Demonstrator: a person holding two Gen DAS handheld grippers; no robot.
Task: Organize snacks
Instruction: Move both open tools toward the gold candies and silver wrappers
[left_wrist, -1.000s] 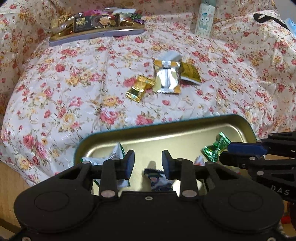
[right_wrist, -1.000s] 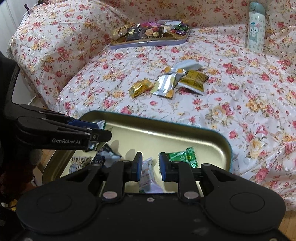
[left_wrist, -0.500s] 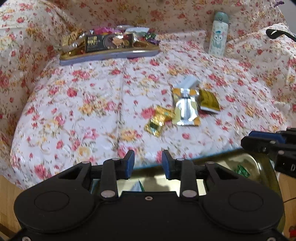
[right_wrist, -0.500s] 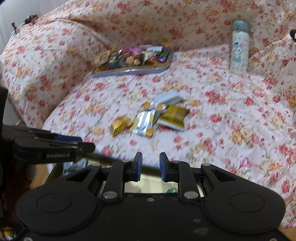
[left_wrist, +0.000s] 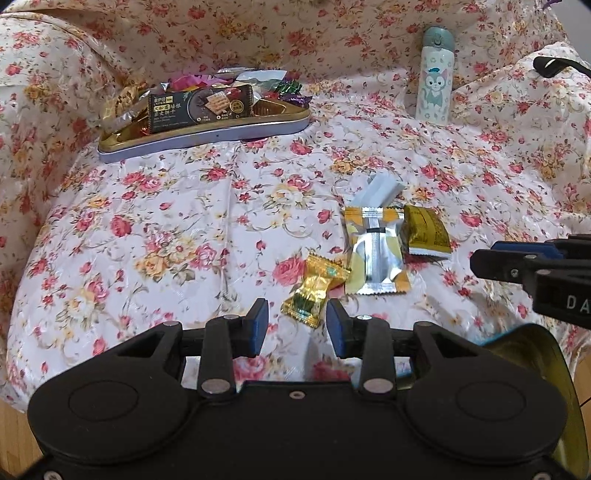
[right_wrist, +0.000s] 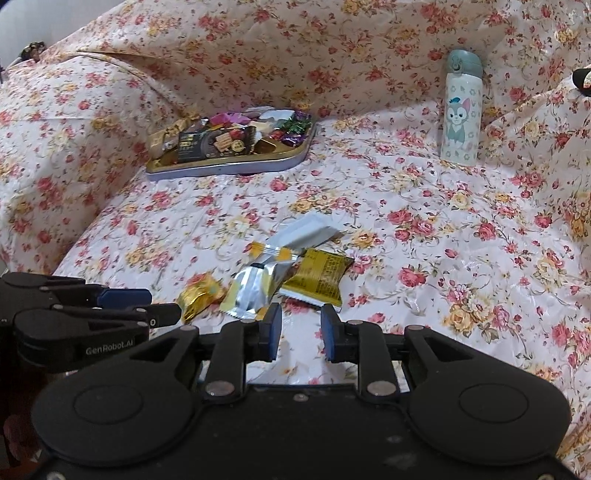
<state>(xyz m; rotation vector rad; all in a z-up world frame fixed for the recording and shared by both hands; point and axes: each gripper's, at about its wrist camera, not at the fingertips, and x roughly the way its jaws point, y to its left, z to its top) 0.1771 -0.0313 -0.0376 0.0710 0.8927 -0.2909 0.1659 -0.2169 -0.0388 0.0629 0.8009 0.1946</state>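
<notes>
Both tilted downward over the bedspread, left gripper (left_wrist: 295, 325) and right gripper (right_wrist: 300, 330) are opening, each empty.

"GenRobot.AI" on left tongs (right_wrist: 166, 306)

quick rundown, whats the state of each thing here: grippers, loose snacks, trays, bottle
left gripper: opening, empty
right gripper: opening, empty
gold candy: loose on bedspread
silver packet: flat, overlapping neighbours
yellow packet: flat on bedspread
far tray: full of snacks
bottle: upright, lid closed

both grippers (left (left_wrist: 296, 326), right (right_wrist: 300, 332)) opening, empty.
</notes>
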